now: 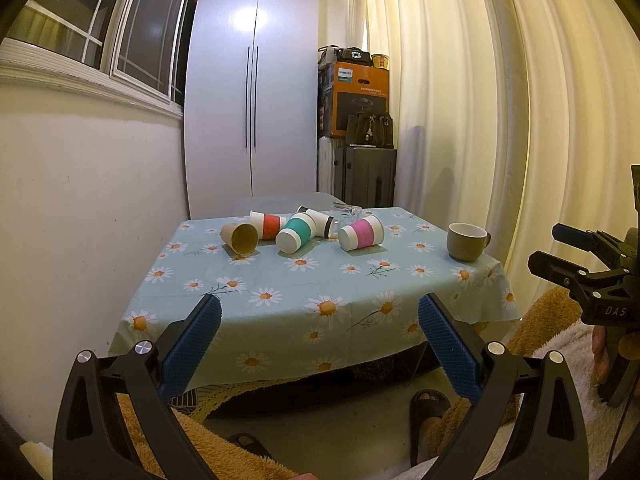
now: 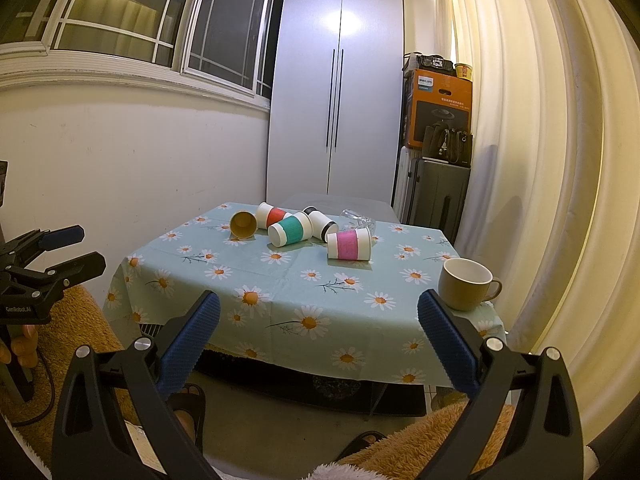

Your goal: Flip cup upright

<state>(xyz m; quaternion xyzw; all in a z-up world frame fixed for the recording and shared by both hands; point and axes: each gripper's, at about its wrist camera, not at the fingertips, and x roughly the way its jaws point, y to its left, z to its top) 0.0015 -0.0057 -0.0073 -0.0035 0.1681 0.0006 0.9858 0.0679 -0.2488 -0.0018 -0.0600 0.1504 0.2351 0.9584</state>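
Several paper cups lie on their sides at the far half of the daisy tablecloth: a plain brown cup, a red-banded cup, a teal-banded cup, a black-banded cup and a pink-banded cup. A clear glass lies tipped behind them. A brown mug stands upright at the right edge. My left gripper is open and empty, short of the table's near edge. My right gripper is open and empty too, with its right finger just below the mug.
A white wardrobe stands behind the table. Boxes, a bag and a suitcase are stacked at the back right. Curtains hang along the right, and a wall with a window is on the left. Slippered feet are below.
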